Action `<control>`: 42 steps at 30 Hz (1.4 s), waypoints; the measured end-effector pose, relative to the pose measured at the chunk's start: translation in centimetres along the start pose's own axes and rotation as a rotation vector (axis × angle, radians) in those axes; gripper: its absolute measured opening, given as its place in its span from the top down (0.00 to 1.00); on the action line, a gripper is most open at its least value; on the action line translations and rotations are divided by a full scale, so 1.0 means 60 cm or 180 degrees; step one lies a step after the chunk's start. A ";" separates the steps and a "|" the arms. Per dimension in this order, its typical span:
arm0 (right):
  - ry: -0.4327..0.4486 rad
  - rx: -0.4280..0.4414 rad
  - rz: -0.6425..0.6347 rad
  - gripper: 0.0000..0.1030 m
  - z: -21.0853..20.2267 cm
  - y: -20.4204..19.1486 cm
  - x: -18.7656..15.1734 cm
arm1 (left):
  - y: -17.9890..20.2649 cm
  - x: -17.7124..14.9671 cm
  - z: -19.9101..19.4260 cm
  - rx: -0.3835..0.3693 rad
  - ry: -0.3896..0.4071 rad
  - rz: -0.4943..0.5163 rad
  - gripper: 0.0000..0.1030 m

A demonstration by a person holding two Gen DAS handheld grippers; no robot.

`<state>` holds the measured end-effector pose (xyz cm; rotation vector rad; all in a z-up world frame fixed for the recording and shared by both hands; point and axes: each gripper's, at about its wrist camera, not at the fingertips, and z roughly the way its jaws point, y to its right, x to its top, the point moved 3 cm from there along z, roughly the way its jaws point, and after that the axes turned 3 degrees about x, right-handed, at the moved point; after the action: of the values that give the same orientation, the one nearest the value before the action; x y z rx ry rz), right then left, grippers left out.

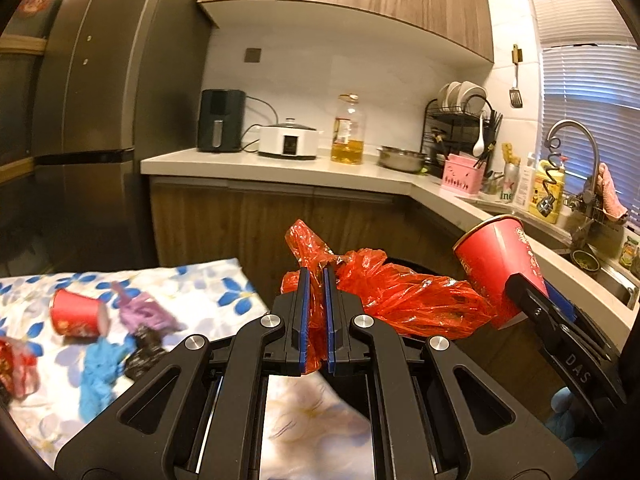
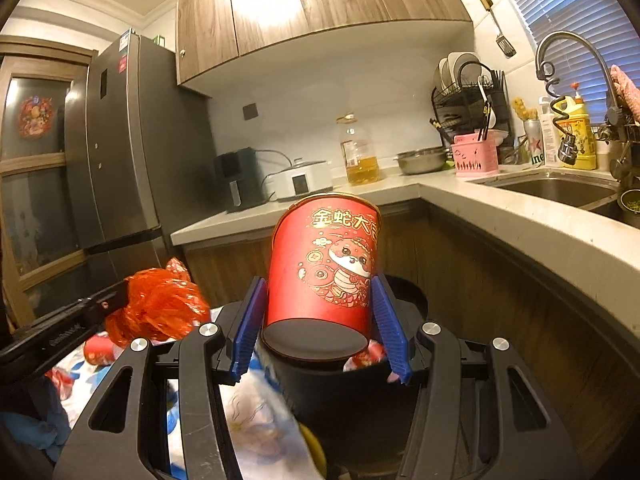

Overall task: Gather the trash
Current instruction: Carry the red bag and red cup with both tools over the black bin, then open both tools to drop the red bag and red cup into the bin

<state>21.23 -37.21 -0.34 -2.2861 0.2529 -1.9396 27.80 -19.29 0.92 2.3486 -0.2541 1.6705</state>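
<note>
My left gripper (image 1: 316,276) is shut on a crumpled red plastic bag (image 1: 396,296), held in the air over a black bin (image 2: 404,292); the bag also shows in the right wrist view (image 2: 160,308). My right gripper (image 2: 320,292) is shut on a red paper cup (image 2: 324,268) with gold print, held upright above the bin; the cup also shows in the left wrist view (image 1: 500,264). On the flowered cloth (image 1: 224,280) lie another red cup (image 1: 76,312) on its side, a purple scrap (image 1: 148,312), a blue scrap (image 1: 98,376) and a dark wrapper (image 1: 146,346).
A white counter (image 1: 280,166) runs behind and bends right to the sink (image 2: 560,190) with a tap. On it stand an air fryer (image 1: 221,120), a cooker (image 1: 288,140), an oil bottle (image 1: 348,130) and a dish rack (image 1: 460,120). A grey fridge (image 1: 100,120) stands at left.
</note>
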 end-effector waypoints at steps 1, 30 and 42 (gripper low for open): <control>0.0021 -0.0014 -0.0005 0.49 0.003 0.004 0.003 | 0.006 0.002 0.009 -0.0015 -0.0005 -0.0003 0.94; 0.0148 -0.0069 0.0017 0.47 0.087 0.050 0.034 | 0.079 0.029 0.149 -0.0074 0.0065 0.0019 0.94; 0.0051 -0.0076 0.0041 0.47 0.116 0.067 0.026 | 0.081 0.021 0.185 -0.0153 0.0013 -0.0010 0.93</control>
<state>28.18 -41.50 -0.80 -2.2788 0.2932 -1.9599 36.84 -27.25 -0.87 2.3093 -0.2864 1.6490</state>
